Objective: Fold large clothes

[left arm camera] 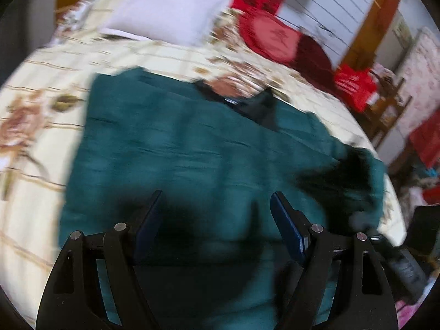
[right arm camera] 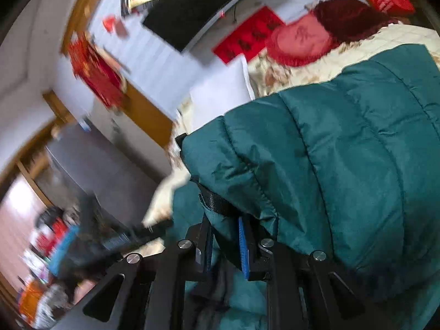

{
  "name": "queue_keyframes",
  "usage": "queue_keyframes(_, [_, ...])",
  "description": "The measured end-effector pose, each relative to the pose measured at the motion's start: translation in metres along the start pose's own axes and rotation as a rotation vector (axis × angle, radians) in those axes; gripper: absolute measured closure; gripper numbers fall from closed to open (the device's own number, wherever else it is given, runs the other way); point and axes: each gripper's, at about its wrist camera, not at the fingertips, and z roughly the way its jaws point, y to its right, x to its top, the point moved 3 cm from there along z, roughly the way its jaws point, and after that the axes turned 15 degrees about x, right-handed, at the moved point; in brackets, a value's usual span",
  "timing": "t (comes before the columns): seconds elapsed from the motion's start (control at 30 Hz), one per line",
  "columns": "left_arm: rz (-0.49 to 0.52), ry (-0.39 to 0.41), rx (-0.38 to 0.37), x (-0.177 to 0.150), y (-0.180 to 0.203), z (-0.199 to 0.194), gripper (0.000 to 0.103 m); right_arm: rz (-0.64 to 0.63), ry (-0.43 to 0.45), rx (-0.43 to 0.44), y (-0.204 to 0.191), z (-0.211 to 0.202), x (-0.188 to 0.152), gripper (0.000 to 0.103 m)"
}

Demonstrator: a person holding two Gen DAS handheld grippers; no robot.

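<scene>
One big flowered bedspread point(left arm camera: 41, 148) is stretching out ahead of and beneath my left gripper point(left arm camera: 216, 220), and the teal puffer jacket point(left arm camera: 176, 148) is lying flat on it, right under and beyond that claw, whose jaws are standing wide apart with nothing between them. My right gripper point(right arm camera: 225, 236) is clamping down on a bunched, lifted part of that jacket point(right arm camera: 343, 143), the padded fabric draping over its right side, with a white pillow point(right arm camera: 220, 96) and a red cushion point(right arm camera: 299, 41) sitting farther ahead.
</scene>
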Motion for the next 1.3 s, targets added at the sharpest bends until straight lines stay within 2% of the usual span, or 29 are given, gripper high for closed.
queue_keyframes(0.07, [0.000, -0.034, -0.095, -0.008, 0.019, 0.003, 0.025, 0.000, -0.006, -0.034, 0.005, 0.006, -0.002, 0.087])
queue_keyframes(0.1, [0.001, -0.041, -0.119, -0.010, 0.025, 0.003, 0.025, 0.010, -0.004, -0.049, 0.009, 0.007, -0.003, 0.087])
queue_keyframes(0.2, [0.028, -0.026, -0.136, -0.010, 0.041, 0.002, 0.025, 0.032, -0.043, -0.095, 0.016, 0.014, -0.003, 0.086])
queue_keyframes(0.3, [0.031, -0.042, -0.153, -0.007, 0.052, 0.002, 0.025, 0.028, -0.063, -0.097, 0.016, 0.011, 0.000, 0.071])
queue_keyframes(0.37, [0.016, -0.054, -0.167, -0.004, 0.057, 0.004, 0.025, -0.002, -0.068, -0.096, 0.009, 0.008, 0.002, 0.052])
queue_keyframes(0.5, [0.011, -0.061, -0.196, -0.006, 0.063, 0.001, 0.025, -0.030, -0.087, -0.098, -0.007, -0.005, 0.001, 0.050])
queue_keyframes(0.6, [0.052, -0.055, -0.213, -0.011, 0.076, -0.004, 0.025, -0.030, -0.136, -0.232, -0.010, -0.024, -0.009, 0.049])
queue_keyframes(0.7, [0.082, -0.055, -0.228, -0.017, 0.092, -0.007, 0.025, -0.033, -0.148, -0.468, -0.004, -0.050, -0.024, 0.049])
queue_keyframes(0.77, [0.091, -0.060, -0.223, -0.019, 0.103, -0.005, 0.025, 0.029, -0.144, -0.541, 0.006, -0.065, -0.034, 0.048])
queue_keyframes(0.9, [0.123, -0.063, -0.215, -0.023, 0.128, -0.002, 0.025, 0.025, -0.148, -0.538, 0.011, -0.071, -0.037, 0.048])
queue_keyframes(1.03, [0.104, 0.061, -0.188, -0.024, 0.121, -0.020, 0.025, 0.010, -0.158, -0.538, 0.011, -0.068, -0.036, 0.044])
queue_keyframes(1.17, [0.055, 0.096, -0.211, -0.022, 0.108, -0.025, 0.025, 0.036, -0.151, -0.502, 0.015, -0.071, -0.036, 0.040])
queue_keyframes(1.3, [0.039, 0.129, -0.281, -0.024, 0.111, -0.040, 0.025, 0.046, -0.149, -0.494, 0.017, -0.069, -0.035, 0.036])
